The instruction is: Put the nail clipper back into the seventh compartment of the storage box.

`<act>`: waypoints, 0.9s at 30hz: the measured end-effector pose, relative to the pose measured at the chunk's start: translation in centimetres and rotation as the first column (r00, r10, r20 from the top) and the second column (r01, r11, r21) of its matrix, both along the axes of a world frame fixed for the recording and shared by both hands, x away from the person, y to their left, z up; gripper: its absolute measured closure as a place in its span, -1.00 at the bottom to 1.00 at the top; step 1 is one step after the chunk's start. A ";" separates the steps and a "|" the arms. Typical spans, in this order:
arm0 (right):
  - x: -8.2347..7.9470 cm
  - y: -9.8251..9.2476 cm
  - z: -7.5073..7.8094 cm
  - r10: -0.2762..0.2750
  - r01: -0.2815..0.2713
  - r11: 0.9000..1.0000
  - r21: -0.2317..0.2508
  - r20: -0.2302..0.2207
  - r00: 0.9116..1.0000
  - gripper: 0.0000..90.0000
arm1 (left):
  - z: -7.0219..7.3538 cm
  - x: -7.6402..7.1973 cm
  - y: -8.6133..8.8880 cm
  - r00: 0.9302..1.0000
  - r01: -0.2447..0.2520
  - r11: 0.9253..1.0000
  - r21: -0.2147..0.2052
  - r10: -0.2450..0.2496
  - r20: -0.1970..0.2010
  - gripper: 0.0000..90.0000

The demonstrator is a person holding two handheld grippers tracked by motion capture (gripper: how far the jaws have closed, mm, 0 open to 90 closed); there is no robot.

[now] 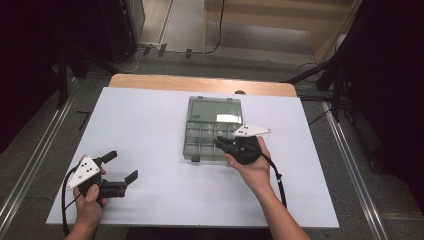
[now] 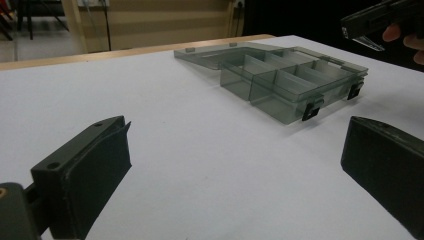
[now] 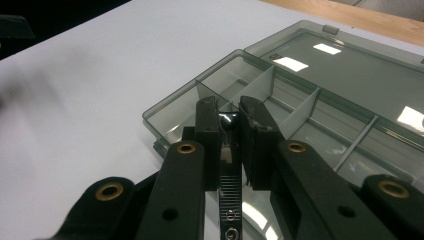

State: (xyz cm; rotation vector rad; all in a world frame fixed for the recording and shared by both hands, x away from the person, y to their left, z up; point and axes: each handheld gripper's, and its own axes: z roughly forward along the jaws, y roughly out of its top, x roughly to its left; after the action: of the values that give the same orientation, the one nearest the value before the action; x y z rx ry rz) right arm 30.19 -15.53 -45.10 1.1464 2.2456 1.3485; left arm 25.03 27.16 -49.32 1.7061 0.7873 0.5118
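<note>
Each gripper, left (image 1: 118,166) and right (image 1: 223,143), was black, topped by a white three-cornered plate (dotted on the left one), trailing a black cable; brass rivets studded the linkage.

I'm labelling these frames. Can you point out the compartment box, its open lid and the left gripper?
compartment box (image 1: 202,142): high view, on a divided compartment.
open lid (image 1: 215,109): high view, middle of the flat lid panel.
left gripper (image 1: 121,165): high view, midway between its spread fingertips.
</note>
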 end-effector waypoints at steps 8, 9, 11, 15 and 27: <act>0.9 0.1 -0.5 -0.012 0.012 1.000 -0.002 -0.013 1.000 0.81 | 0.0 0.0 0.0 1.000 -0.001 1.000 0.000 0.001 0.000 -1.00; 0.9 0.1 -0.5 -0.012 0.012 1.000 -0.002 -0.013 1.000 0.81 | 0.0 0.0 0.0 1.000 -0.001 1.000 0.000 0.001 0.000 -1.00; 1.2 0.0 -0.7 -0.016 0.016 1.000 -0.005 -0.016 1.000 0.81 | 0.0 0.0 0.0 1.000 -0.002 1.000 -0.002 0.002 0.000 -1.00; 1.6 0.1 -1.2 -0.024 0.024 1.000 -0.010 -0.020 1.000 0.81 | 0.0 0.0 0.0 1.000 0.000 1.000 0.000 0.000 0.000 -1.00; 2.4 0.2 -2.1 -0.039 0.039 0.999 -0.017 -0.035 0.999 0.81 | 0.0 0.0 0.0 1.000 0.000 1.000 -0.002 0.000 0.001 -1.00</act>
State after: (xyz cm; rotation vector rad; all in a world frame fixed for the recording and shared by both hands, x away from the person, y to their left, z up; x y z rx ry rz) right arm 32.58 -15.36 -47.23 1.2111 2.2422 1.3030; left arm 25.00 27.19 -49.30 1.7035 0.7868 0.5114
